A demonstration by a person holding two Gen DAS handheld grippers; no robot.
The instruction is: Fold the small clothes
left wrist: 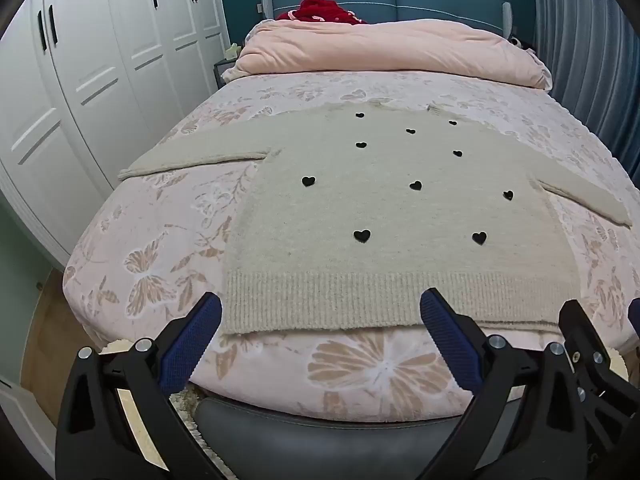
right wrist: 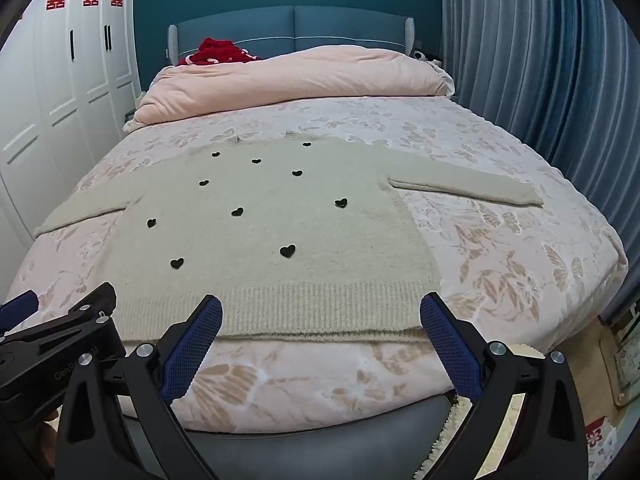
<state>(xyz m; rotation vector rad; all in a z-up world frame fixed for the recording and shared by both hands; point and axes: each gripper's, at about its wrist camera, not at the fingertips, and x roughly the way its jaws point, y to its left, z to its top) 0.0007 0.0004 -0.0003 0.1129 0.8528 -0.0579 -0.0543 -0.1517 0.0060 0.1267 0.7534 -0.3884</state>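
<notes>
A cream knit sweater (left wrist: 384, 208) with small black hearts lies flat on the bed, hem toward me and both sleeves spread out. It also shows in the right wrist view (right wrist: 264, 232). My left gripper (left wrist: 320, 312) is open and empty, hovering just short of the left part of the ribbed hem. My right gripper (right wrist: 320, 312) is open and empty, just short of the right part of the hem. The right gripper's body shows at the right edge of the left wrist view (left wrist: 584, 344), and the left gripper's body shows at the left edge of the right wrist view (right wrist: 60, 332).
The bed (left wrist: 152, 240) has a pink floral cover. A folded pink duvet (left wrist: 384, 48) and red fabric (left wrist: 324, 8) lie at the headboard end. White wardrobes (left wrist: 88, 72) stand to the left, blue curtains (right wrist: 540, 60) to the right. A grey bench (left wrist: 320, 432) sits at the bed's foot.
</notes>
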